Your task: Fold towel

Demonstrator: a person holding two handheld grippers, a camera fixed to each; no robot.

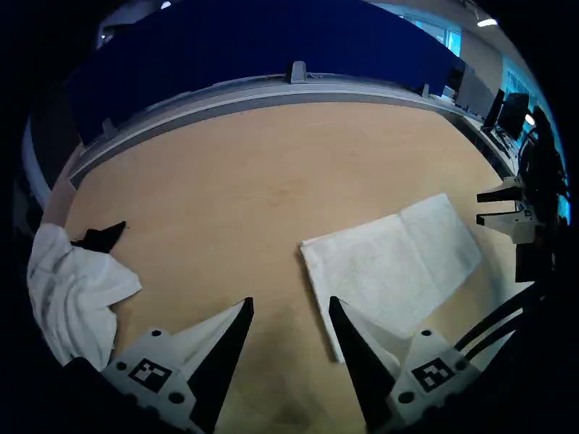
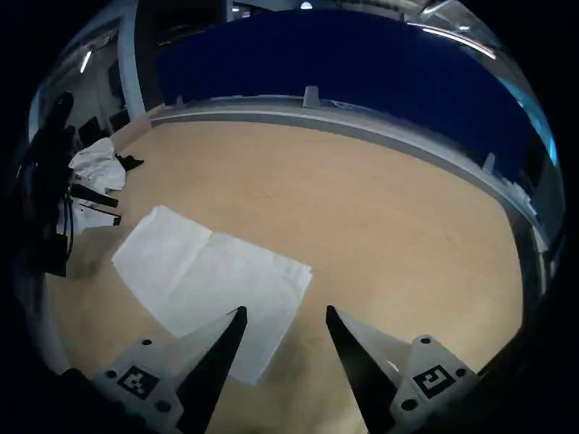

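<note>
**Left gripper view.** Nearest the camera, the left tool (image 1: 289, 300) stands wide open, its two dark fingers spread apart with bare tabletop (image 1: 253, 181) in the gap. It holds nothing. The towel (image 1: 394, 264) lies flat on the tabletop just ahead and to the right of the gap. It is white and folded, with a crease across it. The tip of the tool's right finger overlaps the towel's near left edge, and I cannot tell whether it touches. Beyond the towel's far end, at the right edge, the right tool (image 1: 479, 207) points inward with its fingers apart and nothing between them. Well off to the left lies a crumpled white cloth (image 1: 72, 289) with a small black thing (image 1: 101, 235) against its far side. A blue partition (image 1: 253, 50) runs along the back of the tabletop.

**Right gripper view.** Nearest the camera, the right tool (image 2: 286, 311) is also wide open and empty, with bare tabletop (image 2: 376, 210) between its fingers. The towel (image 2: 210, 278) lies flat to the left of the gap, and the left finger overlaps its near edge. Whether they touch I cannot tell. Past the towel's far corner, at the left edge, the left tool (image 2: 108, 210) shows with its fingers apart. The cloth (image 2: 98, 163) lies beyond it, near the partition (image 2: 326, 58).
</note>
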